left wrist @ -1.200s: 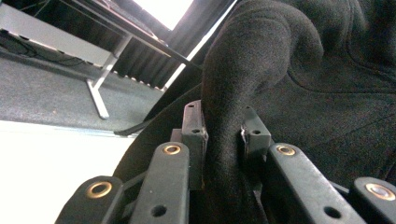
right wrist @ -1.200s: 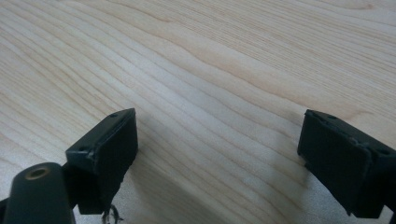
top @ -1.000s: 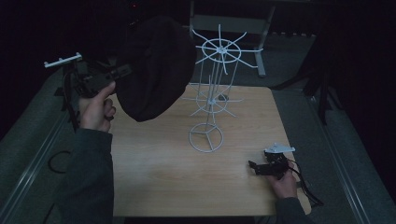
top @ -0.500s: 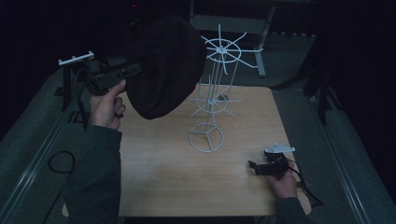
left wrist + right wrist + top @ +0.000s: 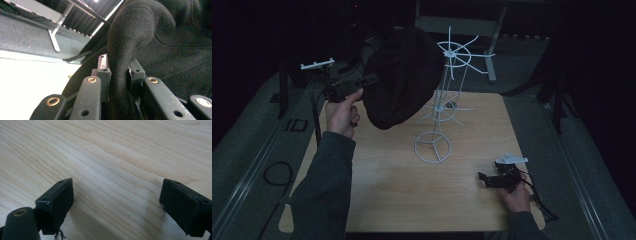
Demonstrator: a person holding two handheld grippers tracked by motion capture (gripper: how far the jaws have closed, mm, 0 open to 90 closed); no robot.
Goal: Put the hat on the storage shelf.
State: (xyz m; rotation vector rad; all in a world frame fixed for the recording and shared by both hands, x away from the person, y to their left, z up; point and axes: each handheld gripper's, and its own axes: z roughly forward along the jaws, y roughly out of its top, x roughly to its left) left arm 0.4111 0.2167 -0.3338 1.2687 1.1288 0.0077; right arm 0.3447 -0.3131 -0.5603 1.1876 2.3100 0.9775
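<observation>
At the left, above the table's (image 5: 402, 190) edge, the left gripper (image 5: 371, 79) has its jaws closed on a fold of a black hat (image 5: 404, 75), held up beside the top of a white wire stand (image 5: 444, 100). At the right, the right gripper (image 5: 484, 179) rests on the table, jaws wide apart, holding nothing.

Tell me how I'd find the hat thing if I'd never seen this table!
Start at the wooden table and find the tall white wire stand on it. Just left of the stand's top hangs a black hat, pinched in the left gripper. It is the one soft, dark, floppy thing there.
</observation>
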